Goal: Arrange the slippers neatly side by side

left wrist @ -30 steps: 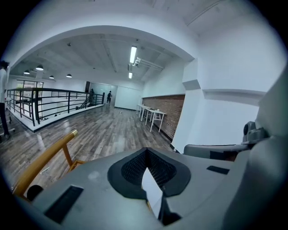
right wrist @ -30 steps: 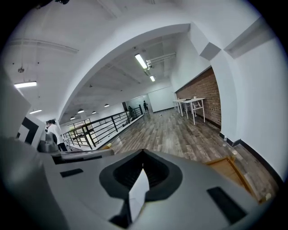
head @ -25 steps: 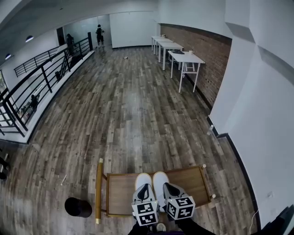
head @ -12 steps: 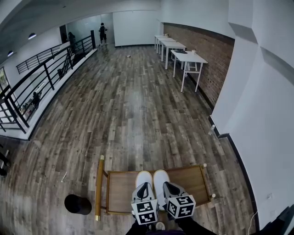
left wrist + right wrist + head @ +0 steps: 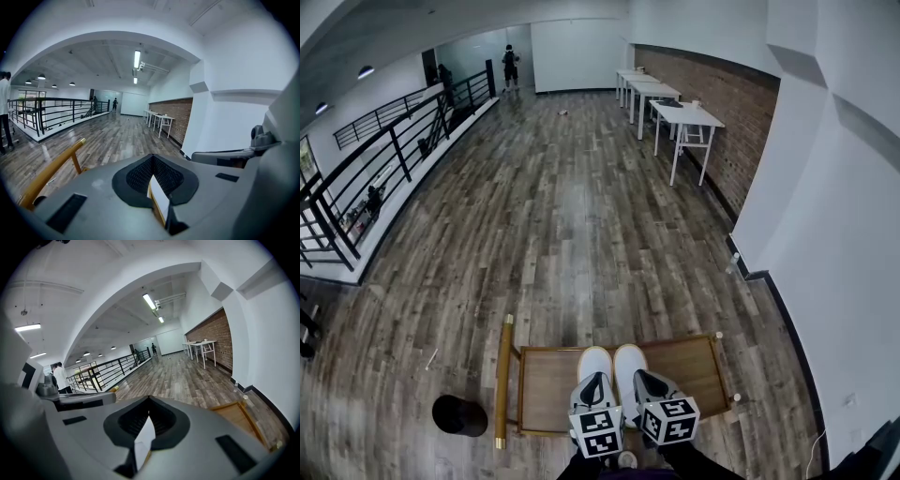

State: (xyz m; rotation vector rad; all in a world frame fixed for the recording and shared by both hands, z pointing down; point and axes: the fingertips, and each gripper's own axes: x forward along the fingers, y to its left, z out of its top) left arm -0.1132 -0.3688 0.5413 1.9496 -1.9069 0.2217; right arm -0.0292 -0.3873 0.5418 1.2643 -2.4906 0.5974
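Two white slippers, the left one [image 5: 594, 359] and the right one [image 5: 629, 357], lie side by side and touching, toes away from me, on a low wooden table [image 5: 546, 386]. My left gripper [image 5: 594, 381] hovers over the heel of the left slipper, and its fingertips meet, shut, in the left gripper view [image 5: 151, 158]. My right gripper [image 5: 640, 378] sits over the right slipper's heel, equally shut [image 5: 149, 400]. A white sliver of slipper [image 5: 159, 197] shows through the gap behind the left tips, and another sliver of slipper [image 5: 143, 444] behind the right tips. I see neither gripper holding anything.
The table has a gold bar handle [image 5: 502, 373] along its left side. A black round object [image 5: 459, 416] rests on the plank floor to its left. White tables [image 5: 680, 116] line the brick wall; a black railing [image 5: 384, 169] runs along the left. A person [image 5: 60, 377] stands by it.
The grippers and slippers stay where they were. Only the head view has shifted a little.
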